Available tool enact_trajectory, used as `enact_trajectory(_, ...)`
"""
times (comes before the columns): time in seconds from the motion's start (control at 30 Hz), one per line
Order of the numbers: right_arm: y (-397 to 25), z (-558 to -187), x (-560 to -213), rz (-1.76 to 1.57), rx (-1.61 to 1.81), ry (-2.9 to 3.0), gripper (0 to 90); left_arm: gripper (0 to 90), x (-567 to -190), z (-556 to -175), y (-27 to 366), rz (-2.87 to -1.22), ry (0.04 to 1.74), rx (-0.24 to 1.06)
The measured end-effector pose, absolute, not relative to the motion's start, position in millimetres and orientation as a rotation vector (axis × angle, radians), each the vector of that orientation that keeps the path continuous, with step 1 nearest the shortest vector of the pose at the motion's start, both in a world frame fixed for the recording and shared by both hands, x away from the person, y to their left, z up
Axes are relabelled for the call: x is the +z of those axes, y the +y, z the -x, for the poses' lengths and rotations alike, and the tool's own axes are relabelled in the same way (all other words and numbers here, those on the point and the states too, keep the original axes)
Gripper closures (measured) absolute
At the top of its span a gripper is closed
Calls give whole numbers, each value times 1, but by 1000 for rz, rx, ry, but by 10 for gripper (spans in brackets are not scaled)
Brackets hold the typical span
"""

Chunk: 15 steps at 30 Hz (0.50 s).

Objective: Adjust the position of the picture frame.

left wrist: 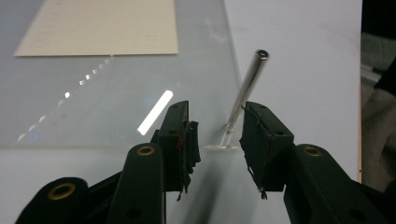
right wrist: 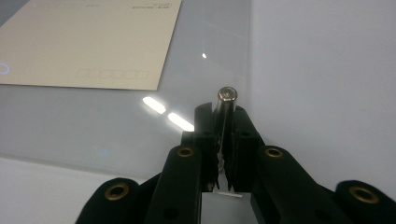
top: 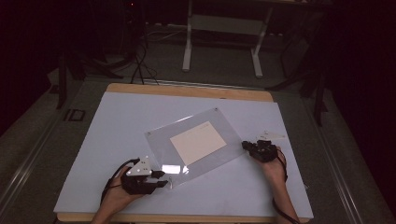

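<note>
Right gripper (right wrist: 223, 140) was clamped on a metal standoff (right wrist: 226, 105) at the acrylic sheet's (top: 187, 140) corner; left gripper (left wrist: 219, 135) fingers stood apart (standoff between, untouched).

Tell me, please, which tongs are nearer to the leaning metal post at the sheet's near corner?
Left. The left tongs stand open around the post at its foot; the right tongs grip a second post across the clear sheet.
</note>
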State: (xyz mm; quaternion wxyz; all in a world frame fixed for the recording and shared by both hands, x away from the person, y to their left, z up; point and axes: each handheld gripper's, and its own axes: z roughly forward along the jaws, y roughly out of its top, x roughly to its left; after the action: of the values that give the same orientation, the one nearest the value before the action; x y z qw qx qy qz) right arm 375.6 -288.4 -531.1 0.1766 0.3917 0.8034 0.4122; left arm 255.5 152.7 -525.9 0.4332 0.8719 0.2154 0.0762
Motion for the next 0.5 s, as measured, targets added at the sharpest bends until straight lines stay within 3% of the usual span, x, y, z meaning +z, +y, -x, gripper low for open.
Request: enact_trajectory(0.5,-287,-375,-531,-1133,1158,2265,839,664,-533,-262,121,-2182,459,207)
